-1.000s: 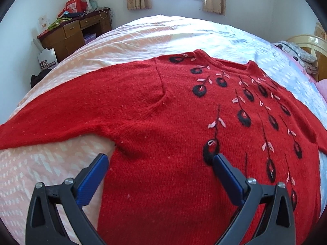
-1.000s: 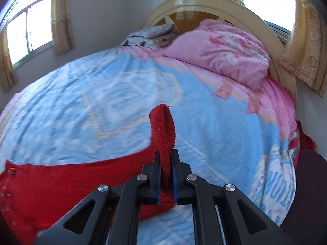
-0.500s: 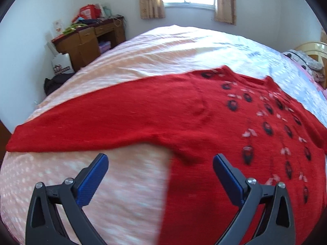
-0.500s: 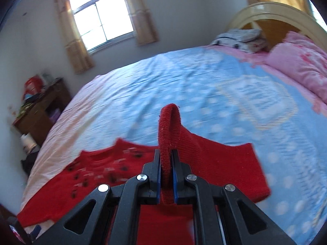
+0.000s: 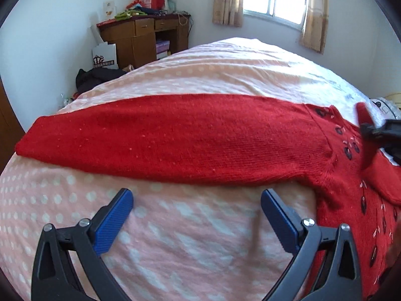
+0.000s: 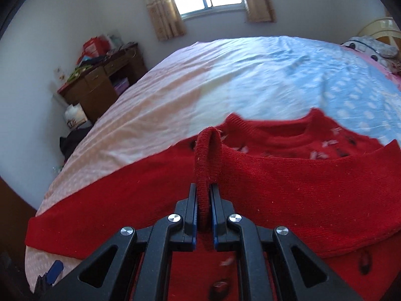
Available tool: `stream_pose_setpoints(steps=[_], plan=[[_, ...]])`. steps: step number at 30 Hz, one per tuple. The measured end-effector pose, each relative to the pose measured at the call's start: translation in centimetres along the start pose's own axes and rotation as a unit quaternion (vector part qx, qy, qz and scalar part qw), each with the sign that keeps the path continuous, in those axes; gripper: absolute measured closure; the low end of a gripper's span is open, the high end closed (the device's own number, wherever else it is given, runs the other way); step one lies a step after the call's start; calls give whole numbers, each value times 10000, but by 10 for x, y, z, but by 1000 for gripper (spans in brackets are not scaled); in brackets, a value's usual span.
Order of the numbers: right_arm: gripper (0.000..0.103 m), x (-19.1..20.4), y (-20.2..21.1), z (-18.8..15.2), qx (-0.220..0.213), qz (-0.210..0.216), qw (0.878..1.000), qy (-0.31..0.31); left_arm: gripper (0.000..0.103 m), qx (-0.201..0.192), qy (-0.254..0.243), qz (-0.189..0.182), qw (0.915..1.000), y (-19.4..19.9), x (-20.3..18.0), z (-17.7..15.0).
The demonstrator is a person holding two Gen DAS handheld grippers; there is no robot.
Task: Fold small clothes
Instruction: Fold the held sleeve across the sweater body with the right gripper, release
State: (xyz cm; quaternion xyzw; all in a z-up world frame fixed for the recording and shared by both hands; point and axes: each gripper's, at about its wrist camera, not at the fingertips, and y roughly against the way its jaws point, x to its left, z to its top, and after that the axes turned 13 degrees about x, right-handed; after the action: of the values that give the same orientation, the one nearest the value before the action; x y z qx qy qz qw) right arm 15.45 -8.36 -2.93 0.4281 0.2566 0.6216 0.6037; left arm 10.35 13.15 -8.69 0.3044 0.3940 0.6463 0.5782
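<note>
A red knitted sweater [image 5: 190, 140] with black and pink embroidery lies flat on the bed, its left sleeve stretched out toward the left. My left gripper [image 5: 196, 200] is open and empty, just above the pink sheet in front of that sleeve. My right gripper [image 6: 203, 195] is shut on the cuff of the right sleeve [image 6: 208, 150] and holds it above the sweater's chest, the sleeve [image 6: 300, 175] folded across the body below the neckline. The right gripper also shows at the right edge of the left wrist view [image 5: 376, 129].
The bed [image 5: 200, 245] has a pink dotted sheet that turns light blue [image 6: 300, 75] toward the headboard. A wooden desk [image 5: 140, 40] with clutter stands by the far wall, with bags on the floor. Pillows [image 6: 371, 47] lie at the far right.
My right gripper has carried the sleeve cuff leftward over the sweater's body, folding the sleeve across. My left gripper has moved left, off the sweater body to the sheet in front of the left sleeve.
</note>
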Motion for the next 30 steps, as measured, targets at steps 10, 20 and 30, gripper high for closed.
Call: stream_pose_setpoints(steps=[10, 20, 30], plan=[[51, 29, -22, -8, 263, 964, 9930, 626, 0, -220, -220, 151, 9994, -7, -7, -4], [86, -51, 5, -26, 70, 860, 9962, -93, 0, -310, -214, 185, 9991, -3, -4, -10], [85, 18, -25, -43, 466, 1194, 9866, 1005, 0, -319, -211, 198, 9991, -4, -4, -11]])
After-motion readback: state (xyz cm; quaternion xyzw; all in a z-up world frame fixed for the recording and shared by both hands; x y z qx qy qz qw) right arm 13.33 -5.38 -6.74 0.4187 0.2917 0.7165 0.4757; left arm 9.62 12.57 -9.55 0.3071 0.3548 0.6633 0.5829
